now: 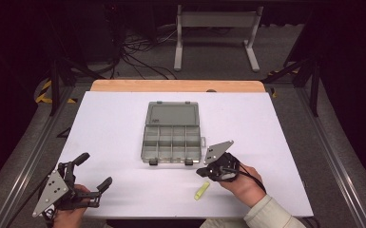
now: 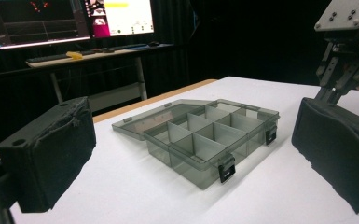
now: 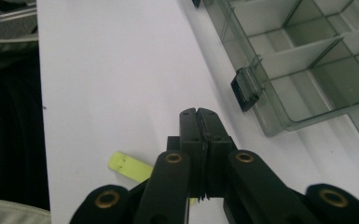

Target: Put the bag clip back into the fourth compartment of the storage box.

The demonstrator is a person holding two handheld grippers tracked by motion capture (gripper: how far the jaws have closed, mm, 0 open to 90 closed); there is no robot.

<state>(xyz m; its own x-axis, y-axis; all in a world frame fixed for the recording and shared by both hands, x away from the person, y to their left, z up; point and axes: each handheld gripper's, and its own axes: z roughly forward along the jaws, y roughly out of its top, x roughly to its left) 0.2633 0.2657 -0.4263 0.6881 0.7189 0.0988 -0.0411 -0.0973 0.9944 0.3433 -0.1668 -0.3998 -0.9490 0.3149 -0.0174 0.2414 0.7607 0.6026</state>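
Note:
An open grey translucent compartment box (image 1: 172, 142) lies mid-table with its lid (image 1: 172, 115) folded back flat; its compartments look empty. My left gripper (image 1: 95, 170) is near the front left corner, jaws wide open and holding nothing. In the left gripper view the box (image 2: 200, 135) sits beyond the open gripper (image 2: 193, 144), between its black pads (image 2: 51, 149). My right gripper (image 1: 201, 172) is just in front of the box's right latch, shut with nothing in it. A small yellow-green strip (image 1: 201, 191) lies on the table beside it, also seen as the strip (image 3: 128, 166) under the shut gripper (image 3: 199, 113).
The white table top (image 1: 123, 123) has a wooden edge (image 1: 176, 85) at the far side. Black latches (image 3: 245, 88) stick out from the box's front wall. The right gripper (image 2: 342, 46) shows at the upper right of the left gripper view. Monitors (image 2: 74, 18) stand beyond the table.

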